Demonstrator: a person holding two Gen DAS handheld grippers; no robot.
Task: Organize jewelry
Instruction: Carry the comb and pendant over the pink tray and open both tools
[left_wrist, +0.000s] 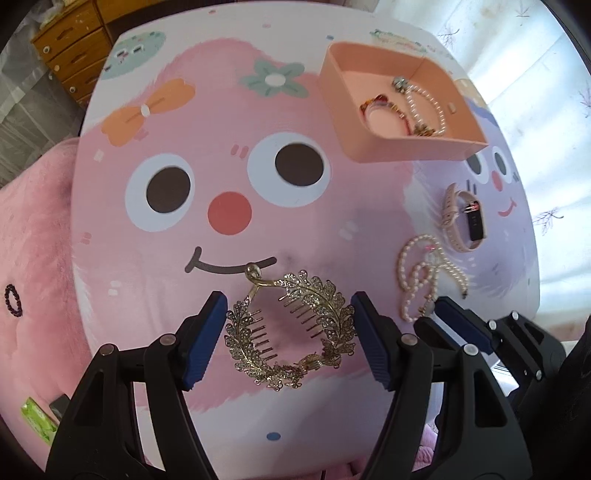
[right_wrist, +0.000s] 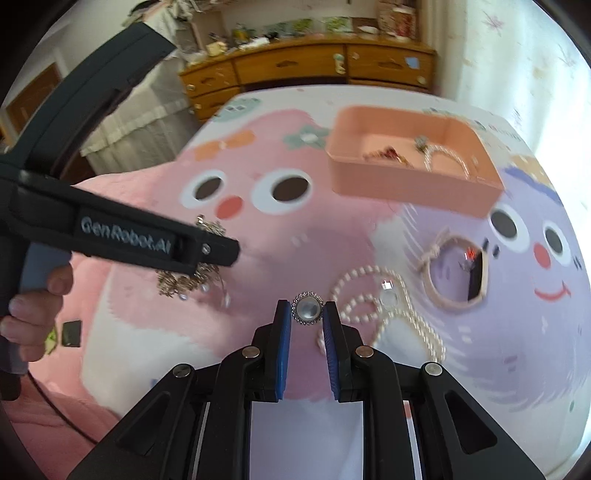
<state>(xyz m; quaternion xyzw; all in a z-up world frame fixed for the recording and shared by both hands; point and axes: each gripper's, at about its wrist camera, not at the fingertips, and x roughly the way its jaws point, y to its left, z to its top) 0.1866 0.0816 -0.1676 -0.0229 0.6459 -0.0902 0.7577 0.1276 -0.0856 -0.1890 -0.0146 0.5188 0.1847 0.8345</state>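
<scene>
A gold rhinestone leaf hair comb (left_wrist: 290, 332) lies on the cartoon-print table between the fingers of my open left gripper (left_wrist: 288, 314), with gaps on both sides. My right gripper (right_wrist: 307, 312) is shut on a round pearl brooch (right_wrist: 307, 309) just above the table. A pearl necklace (left_wrist: 428, 277) (right_wrist: 391, 310) lies beside it. A pink smartwatch (left_wrist: 463, 221) (right_wrist: 456, 273) lies further right. The peach box (left_wrist: 369, 147) (right_wrist: 406, 188) at the back holds a beaded bracelet (left_wrist: 384, 107) and a pearl strand (left_wrist: 424, 107).
A pink plush cushion (left_wrist: 33, 258) lies left of the table, with a dark beaded ring (left_wrist: 13, 301) on it. A wooden dresser (right_wrist: 306, 70) stands behind. The left tool and the hand holding it (right_wrist: 110, 229) cross the right wrist view.
</scene>
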